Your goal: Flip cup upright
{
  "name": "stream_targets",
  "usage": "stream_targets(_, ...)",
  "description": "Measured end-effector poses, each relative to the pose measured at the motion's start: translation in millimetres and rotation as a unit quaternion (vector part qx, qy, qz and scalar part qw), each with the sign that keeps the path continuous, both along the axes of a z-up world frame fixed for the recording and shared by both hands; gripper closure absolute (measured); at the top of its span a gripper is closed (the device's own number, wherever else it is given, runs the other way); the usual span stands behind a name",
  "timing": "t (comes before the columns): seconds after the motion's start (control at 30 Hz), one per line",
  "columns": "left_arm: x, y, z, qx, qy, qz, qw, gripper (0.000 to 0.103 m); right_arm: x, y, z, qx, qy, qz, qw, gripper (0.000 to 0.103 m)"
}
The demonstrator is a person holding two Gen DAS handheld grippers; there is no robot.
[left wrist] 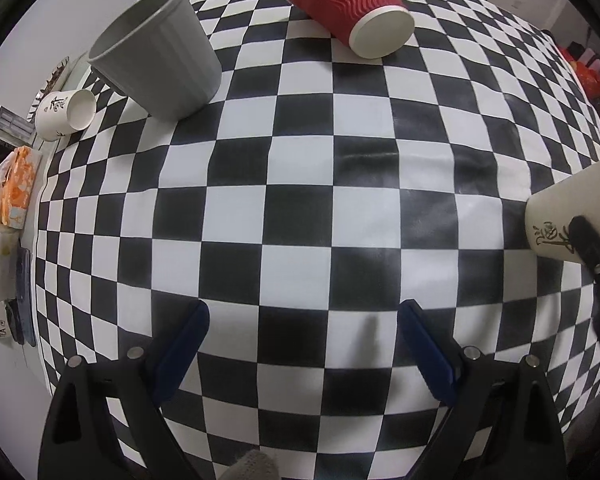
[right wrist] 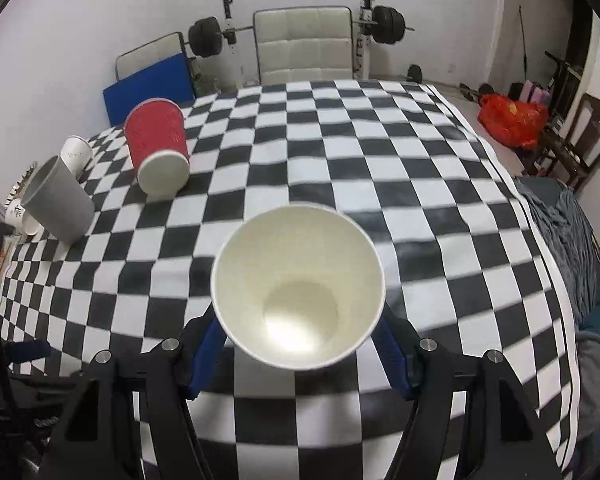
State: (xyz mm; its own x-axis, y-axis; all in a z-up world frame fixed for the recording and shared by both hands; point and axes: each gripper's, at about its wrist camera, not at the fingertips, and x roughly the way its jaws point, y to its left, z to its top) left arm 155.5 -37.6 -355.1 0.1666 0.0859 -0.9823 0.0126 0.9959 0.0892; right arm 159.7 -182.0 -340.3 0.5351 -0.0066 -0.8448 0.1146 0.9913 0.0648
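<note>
A white paper cup (right wrist: 298,286) with black writing is held between the blue pads of my right gripper (right wrist: 300,344), above the checkered tablecloth, its open mouth facing the camera. In the left wrist view the same cup (left wrist: 572,216) shows at the right edge with a black finger across it. My left gripper (left wrist: 304,344) is open and empty, low over the cloth. A red ribbed cup (left wrist: 344,4) lies on its side at the far end; it also shows in the right wrist view (right wrist: 158,148).
A grey cup (left wrist: 160,52) stands upright at the left, also in the right wrist view (right wrist: 58,200). Small white paper cups (left wrist: 64,114) lie near the table's left edge. Boxes and packets (left wrist: 4,216) sit off the left. A white chair (right wrist: 304,46) stands behind the table (right wrist: 380,160).
</note>
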Motion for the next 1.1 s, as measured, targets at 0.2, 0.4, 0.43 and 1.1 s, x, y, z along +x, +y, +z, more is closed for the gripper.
stream_targets(0.2, -14, 1, 17, -0.008, -0.019, -0.006, 0.9998, 0.007, -8, 2, -4, -0.003, 0.019, -0.011, 1.0, 0.027)
stream_targets(0.4, -28, 1, 41, -0.014, -0.048, -0.005, 0.9987, 0.007, -16, 1, 9, 0.003, 0.03, -0.019, 0.999, 0.017)
stream_targets(0.43, -32, 1, 48, -0.015, -0.054, -0.007, 0.9984, 0.007, -18, 0, 13, 0.002, 0.031, -0.021, 0.999, 0.017)
stream_targets(1.1, -90, -27, 209, -0.05, -0.186, -0.014, 0.9812, 0.006, -106, -55, 201, -0.067, 0.055, -0.041, 0.995, 0.016)
